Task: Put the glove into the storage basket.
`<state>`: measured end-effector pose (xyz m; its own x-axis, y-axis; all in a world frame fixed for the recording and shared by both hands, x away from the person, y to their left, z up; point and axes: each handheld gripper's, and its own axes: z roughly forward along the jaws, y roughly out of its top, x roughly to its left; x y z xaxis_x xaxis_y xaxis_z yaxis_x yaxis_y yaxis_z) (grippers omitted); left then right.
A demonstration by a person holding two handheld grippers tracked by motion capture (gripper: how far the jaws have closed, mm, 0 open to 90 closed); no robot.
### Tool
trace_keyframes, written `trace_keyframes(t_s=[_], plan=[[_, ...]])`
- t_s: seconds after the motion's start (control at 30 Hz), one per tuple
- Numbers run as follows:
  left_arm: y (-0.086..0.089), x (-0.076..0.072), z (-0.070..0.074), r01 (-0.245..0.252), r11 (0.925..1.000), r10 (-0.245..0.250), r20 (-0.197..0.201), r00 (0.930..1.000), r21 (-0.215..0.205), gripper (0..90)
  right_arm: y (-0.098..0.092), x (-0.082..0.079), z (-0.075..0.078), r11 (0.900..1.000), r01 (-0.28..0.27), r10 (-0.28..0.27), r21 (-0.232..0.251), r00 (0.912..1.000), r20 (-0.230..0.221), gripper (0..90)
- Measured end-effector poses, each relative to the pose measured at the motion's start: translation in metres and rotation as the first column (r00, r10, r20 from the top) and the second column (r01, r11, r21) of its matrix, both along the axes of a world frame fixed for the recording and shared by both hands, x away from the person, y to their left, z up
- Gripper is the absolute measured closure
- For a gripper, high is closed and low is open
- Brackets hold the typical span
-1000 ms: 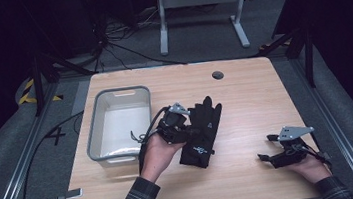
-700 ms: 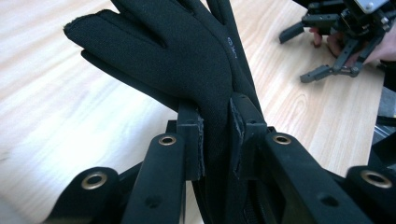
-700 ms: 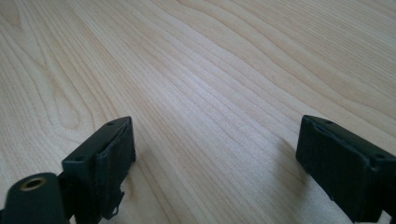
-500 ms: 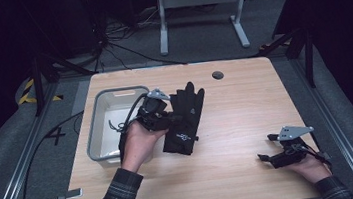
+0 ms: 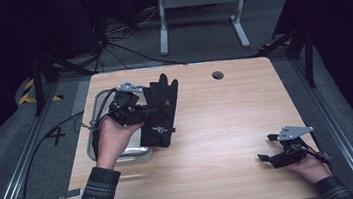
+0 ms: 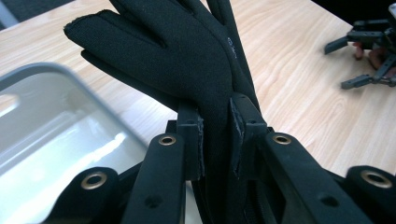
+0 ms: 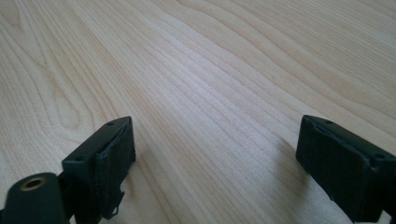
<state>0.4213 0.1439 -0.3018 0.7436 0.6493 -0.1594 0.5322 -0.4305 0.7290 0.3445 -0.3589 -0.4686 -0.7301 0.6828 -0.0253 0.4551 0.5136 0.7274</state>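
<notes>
A black glove [image 5: 162, 112] with a small white logo hangs in the air beside the tray, held near its middle. My left gripper [image 5: 142, 112] is shut on it, just right of the tray's near end. In the left gripper view the two pads pinch the glove [image 6: 187, 56], whose fingers spread upward past them. My left gripper [image 6: 216, 135] grips it tight. Near the table's front right corner my right gripper [image 5: 267, 149] rests in the person's hand, open. Its jaws stand wide apart over bare wood, my right gripper [image 7: 215, 154] holding nothing.
A grey metal tray [image 5: 94, 120] lies at the table's left side, partly under the left hand; its pale inside wall [image 6: 51, 126] is seen close by. A dark round hole [image 5: 218, 74] sits near the table's far edge. Cables and a metal stand lie on the floor beyond.
The left hand has carried the glove up and to the left, from the table's middle to the tray's edge. The right gripper has stayed where it was.
</notes>
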Motion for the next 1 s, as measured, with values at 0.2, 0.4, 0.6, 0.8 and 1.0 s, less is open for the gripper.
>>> trace_keyframes(t_s=[0.2,0.4,0.6,0.8,1.0], plan=[[0.028,0.0,0.006,-0.054,0.9985,0.054,0.004,0.9985,-0.01,76.8,0.0,0.0,0.0,1.0,0.0,0.0,0.0,1.0,0.0,12.3],[0.05,0.002,0.007,-0.099,0.9951,0.099,0.005,0.995,-0.002,76.8,0.0,0.0,0.0,1.0,0.0,0.0,0.0,1.0,0.0,12.3],[0.067,0.006,0.0,-0.133,0.991,0.133,-0.009,0.9911,0.014,76.8,0.0,0.0,0.0,1.0,0.0,0.0,0.0,1.0,0.0,12.3],[0.073,0.011,-0.019,-0.14,0.9899,0.141,-0.043,0.9891,0.025,76.8,0.0,0.0,0.0,1.0,0.0,0.0,0.0,1.0,0.0,12.3],[0.074,0.018,-0.035,-0.147,0.9881,0.15,-0.07,0.9863,0.046,76.9,0.0,0.0,0.0,1.0,0.0,0.0,0.0,1.0,0.0,12.3]])
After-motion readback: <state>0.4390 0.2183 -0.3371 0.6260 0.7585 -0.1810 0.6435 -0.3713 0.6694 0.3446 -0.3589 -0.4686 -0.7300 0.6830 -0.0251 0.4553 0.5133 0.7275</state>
